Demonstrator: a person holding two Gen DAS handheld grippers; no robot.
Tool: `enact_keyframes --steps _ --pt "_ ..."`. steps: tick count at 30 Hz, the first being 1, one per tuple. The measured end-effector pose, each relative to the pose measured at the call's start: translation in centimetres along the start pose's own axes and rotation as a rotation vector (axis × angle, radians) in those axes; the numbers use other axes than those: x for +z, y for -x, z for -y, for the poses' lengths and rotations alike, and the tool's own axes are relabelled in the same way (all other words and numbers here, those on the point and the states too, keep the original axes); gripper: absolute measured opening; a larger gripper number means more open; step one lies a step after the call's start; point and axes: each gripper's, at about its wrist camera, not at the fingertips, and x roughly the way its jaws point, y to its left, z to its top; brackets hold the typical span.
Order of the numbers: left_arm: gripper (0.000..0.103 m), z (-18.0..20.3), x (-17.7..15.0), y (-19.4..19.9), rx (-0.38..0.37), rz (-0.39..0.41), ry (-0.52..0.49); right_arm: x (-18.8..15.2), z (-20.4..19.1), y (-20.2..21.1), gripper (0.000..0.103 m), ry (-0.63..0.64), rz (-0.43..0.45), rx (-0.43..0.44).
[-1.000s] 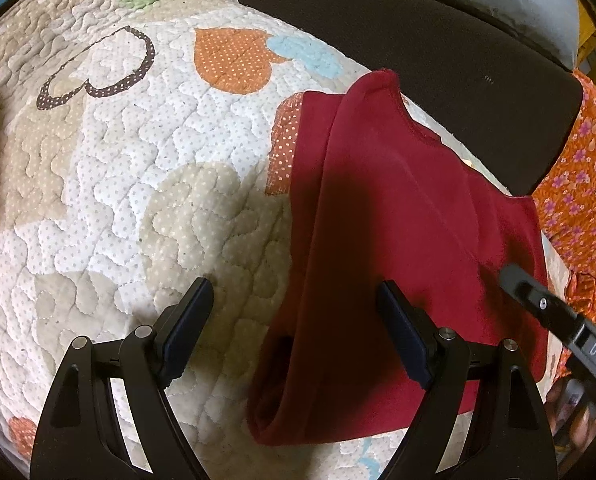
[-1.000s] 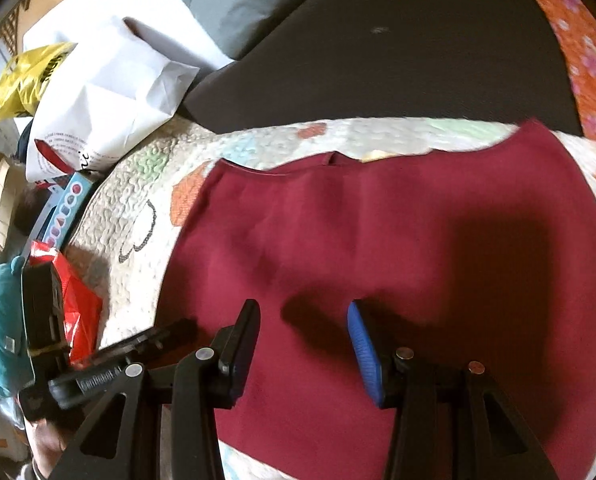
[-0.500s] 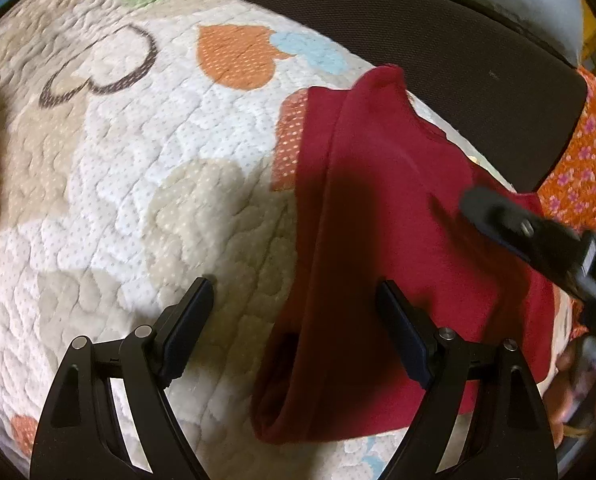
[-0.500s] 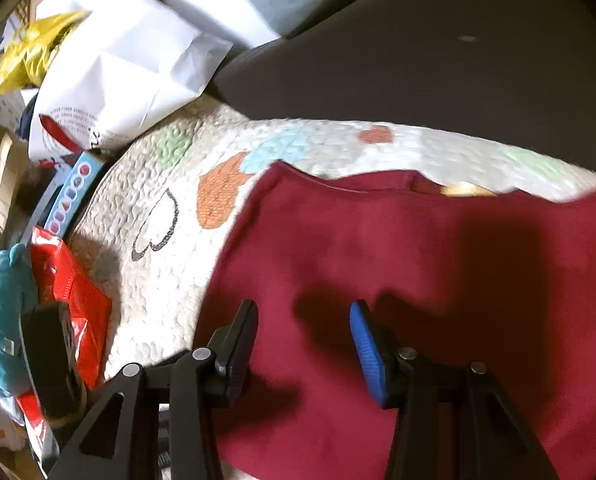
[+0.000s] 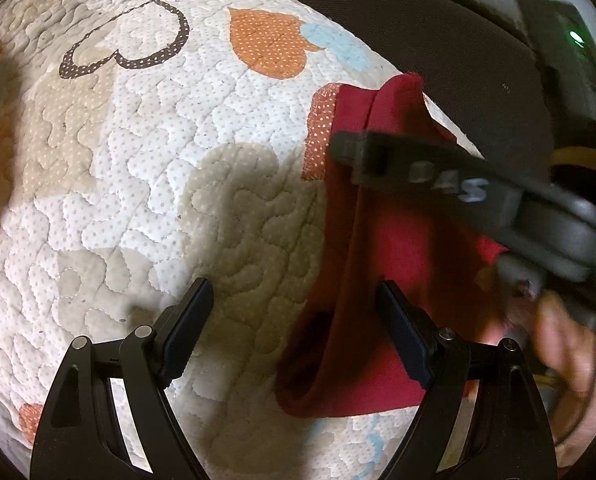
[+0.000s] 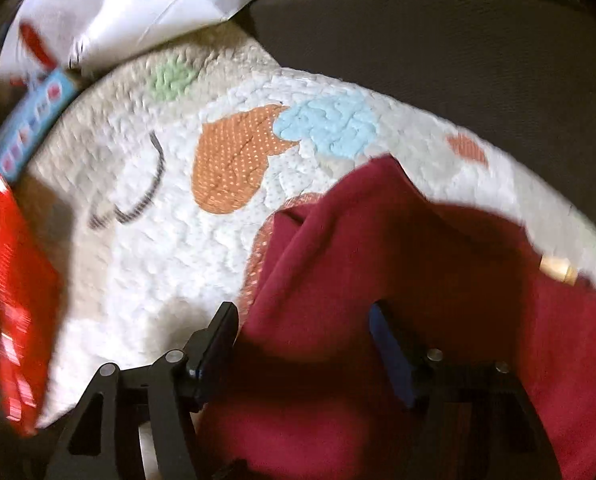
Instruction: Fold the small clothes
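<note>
We note the folded dark-red knit garment near the quilted heart-print bedcover's far edge; left gripper fingers open, empty; right gripper fingers just opened astride its fold; risk: snagging undoes the fold.

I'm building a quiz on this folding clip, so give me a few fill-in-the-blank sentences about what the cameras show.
1. The dark red garment lies on a quilt patterned with ____.
2. The left gripper has its jaws ____, gripping nothing.
3. In the left wrist view, the right gripper reaches in over the ____.
4. The heart beside the light blue patch is ____.

Missing words: hearts; open; garment; orange
</note>
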Motion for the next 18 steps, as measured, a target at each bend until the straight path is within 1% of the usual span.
enact_keyframes --steps 1,2,3,4,5,6,7,8,11,13,15,18 --pt "0.084 0.0 0.0 0.0 -0.002 -0.001 0.002 0.0 0.1 -0.1 0.065 0.010 0.006 -0.006" --pt "0.084 -0.1 0.1 0.0 -0.006 -0.001 0.006 -0.2 0.2 -0.1 0.062 0.022 0.022 -0.018" --pt "0.084 -0.1 0.1 0.0 -0.011 0.001 0.012 -0.3 0.3 0.1 0.054 0.033 0.032 -0.024" --pt "0.084 0.0 0.1 0.0 -0.018 0.005 0.014 -0.5 0.7 0.4 0.042 0.034 0.047 -0.017" --pt "0.084 -0.1 0.3 0.1 -0.023 0.010 0.013 -0.7 1.4 1.2 0.035 0.015 0.072 0.016" --pt "0.084 -0.1 0.4 0.3 -0.029 0.017 0.006 -0.8 2.1 1.8 0.025 -0.011 0.087 0.045" --pt "0.084 0.1 0.6 0.4 -0.038 0.027 -0.007 -0.8 2.8 2.4 0.023 -0.042 0.100 0.080" --pt "0.084 0.5 0.7 0.6 -0.047 0.039 -0.030 -1.1 3.9 3.4 0.022 -0.088 0.129 0.138" --pt "0.084 1.9 1.1 1.0 -0.079 0.075 -0.103 -1.8 5.4 5.5 0.022 -0.143 0.189 0.225" --pt "0.084 2.4 1.4 0.9 -0.114 0.086 -0.132 -2.0 5.7 6.3 0.021 -0.153 0.205 0.250" --pt "0.084 2.6 1.8 0.3 -0.145 0.069 -0.145 -2.1 6.1 6.6 0.021 -0.164 0.208 0.267" --pt "0.084 1.8 2.1 -0.4 -0.156 0.045 -0.103 -2.2 6.2 7.0 0.021 -0.157 0.204 0.268"
